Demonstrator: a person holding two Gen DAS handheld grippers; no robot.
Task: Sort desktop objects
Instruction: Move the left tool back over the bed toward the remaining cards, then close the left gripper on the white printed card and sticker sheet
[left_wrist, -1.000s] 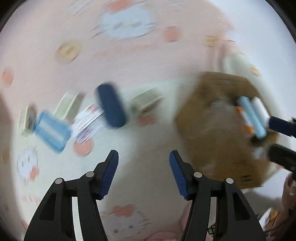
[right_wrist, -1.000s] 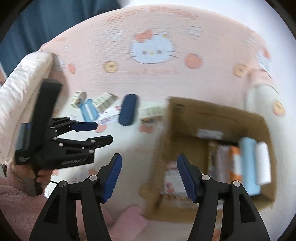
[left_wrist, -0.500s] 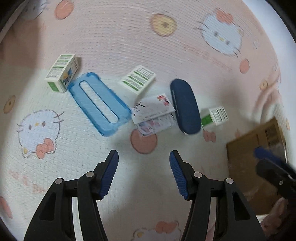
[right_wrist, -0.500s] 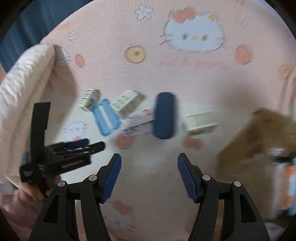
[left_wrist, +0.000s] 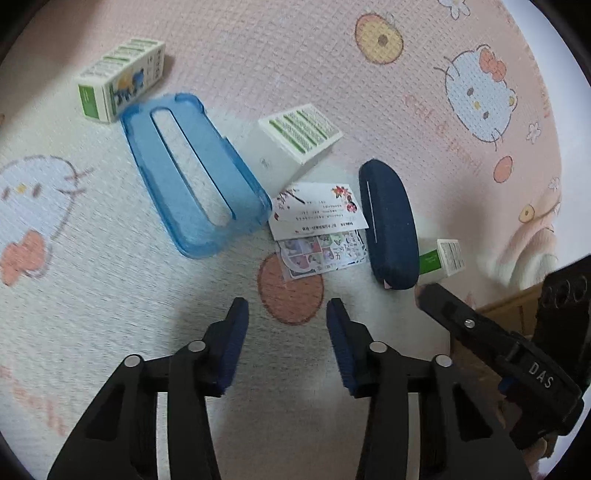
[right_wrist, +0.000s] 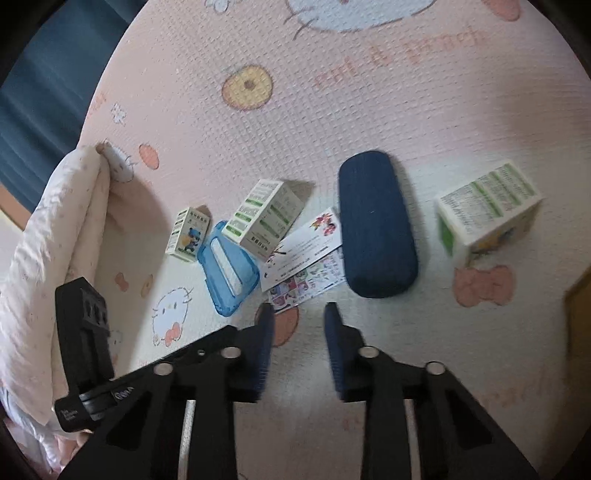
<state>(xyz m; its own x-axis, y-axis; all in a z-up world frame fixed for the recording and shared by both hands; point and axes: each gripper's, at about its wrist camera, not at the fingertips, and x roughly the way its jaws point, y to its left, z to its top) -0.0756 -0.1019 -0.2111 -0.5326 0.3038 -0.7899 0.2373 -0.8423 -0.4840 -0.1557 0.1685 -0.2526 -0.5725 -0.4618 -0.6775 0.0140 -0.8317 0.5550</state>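
On the pink cartoon mat lie a navy glasses case (left_wrist: 388, 225) (right_wrist: 376, 225), a blue translucent case (left_wrist: 192, 173) (right_wrist: 228, 267), a white card (left_wrist: 317, 210) (right_wrist: 301, 251) over a sticker sheet (left_wrist: 321, 254) (right_wrist: 308, 282), and three green-and-white boxes (left_wrist: 122, 79) (left_wrist: 295, 144) (left_wrist: 443, 256). In the right wrist view the boxes lie at left (right_wrist: 187, 234), centre (right_wrist: 264, 218) and right (right_wrist: 487, 218). My left gripper (left_wrist: 287, 314) is open and empty, just short of the sticker sheet. My right gripper (right_wrist: 299, 314) is open and empty, close before the sheet and the glasses case.
A cardboard box edge (left_wrist: 517, 306) (right_wrist: 580, 317) sits at the right. A pale folded blanket (right_wrist: 55, 258) borders the mat at left. The right gripper body (left_wrist: 498, 354) shows at the right of the left view; the left gripper body (right_wrist: 88, 350) at the lower left of the right view.
Both grippers have swung away from the cardboard box and moved down close to the pile of objects. Their jaws have narrowed a little but stay open.
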